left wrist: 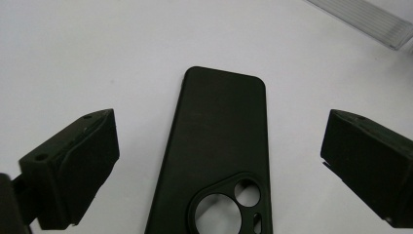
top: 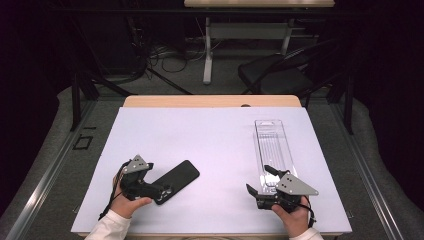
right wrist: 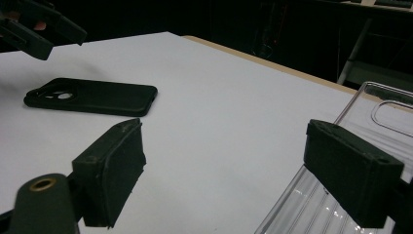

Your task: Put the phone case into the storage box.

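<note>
A black phone case (top: 176, 181) lies flat, back up, on the white table cover (top: 200, 140), its camera cut-outs toward the left gripper (top: 162, 191). That gripper's jaws stand wide apart on either side of the case's camera end, touching nothing. The right gripper (top: 260, 182) is also released, its jaws spread, one of them over the near end of a clear plastic tray (top: 272, 147) well to the right of the case.
</note>
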Motion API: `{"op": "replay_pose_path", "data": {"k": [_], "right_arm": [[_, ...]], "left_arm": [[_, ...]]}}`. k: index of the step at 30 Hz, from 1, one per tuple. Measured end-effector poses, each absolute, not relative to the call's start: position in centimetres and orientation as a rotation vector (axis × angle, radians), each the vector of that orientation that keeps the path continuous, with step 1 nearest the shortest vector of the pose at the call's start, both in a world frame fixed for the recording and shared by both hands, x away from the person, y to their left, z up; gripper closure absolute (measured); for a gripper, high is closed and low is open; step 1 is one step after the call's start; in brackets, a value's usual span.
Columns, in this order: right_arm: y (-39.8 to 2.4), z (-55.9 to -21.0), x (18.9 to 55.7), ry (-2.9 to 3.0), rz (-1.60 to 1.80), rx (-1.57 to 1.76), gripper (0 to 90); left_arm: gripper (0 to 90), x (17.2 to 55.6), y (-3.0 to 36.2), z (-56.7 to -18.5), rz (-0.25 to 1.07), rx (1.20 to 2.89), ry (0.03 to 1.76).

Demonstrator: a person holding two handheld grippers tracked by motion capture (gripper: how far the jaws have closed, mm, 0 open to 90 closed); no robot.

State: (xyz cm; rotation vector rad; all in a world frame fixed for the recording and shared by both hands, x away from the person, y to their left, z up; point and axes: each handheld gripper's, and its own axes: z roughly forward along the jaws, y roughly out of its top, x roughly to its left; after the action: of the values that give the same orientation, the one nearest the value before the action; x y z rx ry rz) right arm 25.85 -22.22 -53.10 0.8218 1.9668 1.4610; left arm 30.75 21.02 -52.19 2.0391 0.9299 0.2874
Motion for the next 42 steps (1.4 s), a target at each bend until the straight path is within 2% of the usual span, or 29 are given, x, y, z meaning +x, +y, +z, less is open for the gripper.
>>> {"op": "replay_pose_path", "data": {"k": [22, 30, 42], "right_arm": [[-22.2, -53.1, 25.9, 1.972, 1.461, 0.822, 13.9], [-22.2, -53.1, 25.9, 1.97, 1.461, 0.821, 13.9], [-22.1, -53.2, 25.9, 1.977, 1.462, 0.822, 13.9]], "left_arm": [[0.6, 30.5, 19.7, -52.4, 0.289, 2.1, 0.879], [7.1, 30.7, 19.4, -52.4, 0.28, 2.109, 0.884], [10.6, 31.1, 18.2, -53.0, 0.251, 2.148, 0.891]]}}
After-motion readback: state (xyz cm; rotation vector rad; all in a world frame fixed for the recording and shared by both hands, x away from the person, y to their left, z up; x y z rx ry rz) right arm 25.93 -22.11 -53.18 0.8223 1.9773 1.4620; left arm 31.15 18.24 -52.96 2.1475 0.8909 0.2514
